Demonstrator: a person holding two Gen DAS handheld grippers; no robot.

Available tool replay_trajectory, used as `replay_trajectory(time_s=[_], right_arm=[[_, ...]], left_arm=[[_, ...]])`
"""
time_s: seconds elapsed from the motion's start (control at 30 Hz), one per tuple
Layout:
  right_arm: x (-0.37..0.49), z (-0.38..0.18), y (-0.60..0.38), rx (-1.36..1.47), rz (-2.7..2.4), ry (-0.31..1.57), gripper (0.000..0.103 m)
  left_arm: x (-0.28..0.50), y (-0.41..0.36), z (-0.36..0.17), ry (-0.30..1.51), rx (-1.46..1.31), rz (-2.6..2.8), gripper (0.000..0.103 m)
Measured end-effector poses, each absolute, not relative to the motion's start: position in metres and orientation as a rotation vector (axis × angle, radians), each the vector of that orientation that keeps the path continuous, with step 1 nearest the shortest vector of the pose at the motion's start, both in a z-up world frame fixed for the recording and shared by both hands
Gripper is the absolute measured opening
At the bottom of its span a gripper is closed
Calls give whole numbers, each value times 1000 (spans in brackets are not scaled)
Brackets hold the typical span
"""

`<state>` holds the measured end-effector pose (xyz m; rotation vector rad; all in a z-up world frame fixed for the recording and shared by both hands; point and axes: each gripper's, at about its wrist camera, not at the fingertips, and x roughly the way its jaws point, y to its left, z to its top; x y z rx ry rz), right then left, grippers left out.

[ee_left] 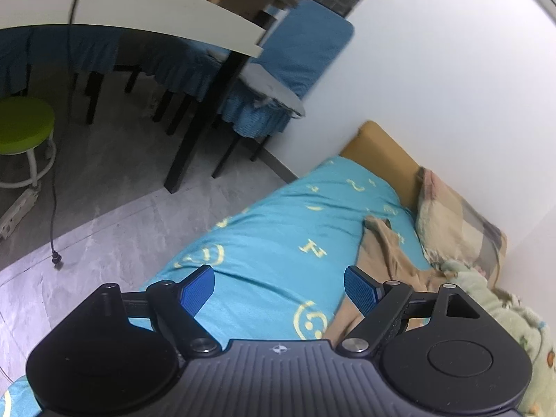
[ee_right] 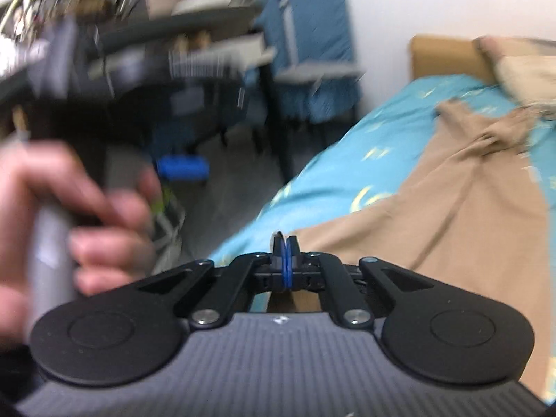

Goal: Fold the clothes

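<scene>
Right claw (ee_right: 285, 243) pinched closed, likely holding tan cotton garment (ee_right: 434, 208) hem for folding | left claw (ee_left: 279, 286) open, unloaded, garment at 2 o'clock on turquoise printed bedsheet (ee_left: 278, 243).

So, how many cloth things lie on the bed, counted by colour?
Tan garment: 1
Plaid blanket: 1
Pale green patterned blanket: 1
Total: 3, all lying on the turquoise bed sheet.
</scene>
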<state>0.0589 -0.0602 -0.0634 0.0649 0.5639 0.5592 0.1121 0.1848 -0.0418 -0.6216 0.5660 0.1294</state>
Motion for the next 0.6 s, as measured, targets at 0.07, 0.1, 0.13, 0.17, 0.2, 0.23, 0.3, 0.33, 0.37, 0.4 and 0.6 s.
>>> replay_trajectory(time_s=[0.07, 0.1, 0.13, 0.17, 0.2, 0.23, 0.3, 0.33, 0.37, 0.4, 0.6], right_arm=[[42, -46, -83, 109, 518, 530, 4], [35, -45, -95, 133, 496, 538, 4], [27, -44, -107, 156, 474, 546, 4], [19, -43, -119, 180, 452, 553, 4], [12, -42, -131, 201, 431, 564, 4], [6, -45, -139, 213, 415, 592, 4], [1, -54, -153, 246, 378, 673, 6], [0, -58, -160, 285, 363, 705, 7], [-1, -62, -168, 324, 347, 735, 7], [0, -64, -175, 364, 326, 750, 9], [6, -71, -220, 574, 153, 730, 77]], left_arm=[[112, 172, -42, 581, -590, 95, 84], [113, 165, -43, 594, -568, 76, 84], [112, 158, -43, 609, -545, 57, 84], [112, 150, -44, 626, -520, 38, 84], [112, 142, -45, 646, -494, 20, 84], [111, 134, -47, 670, -470, 5, 84], [109, 118, -50, 720, -429, -25, 84], [108, 111, -53, 750, -413, -41, 84], [108, 105, -56, 783, -402, -52, 84], [108, 99, -60, 817, -391, -61, 84], [113, 87, -87, 966, -420, -56, 84]])
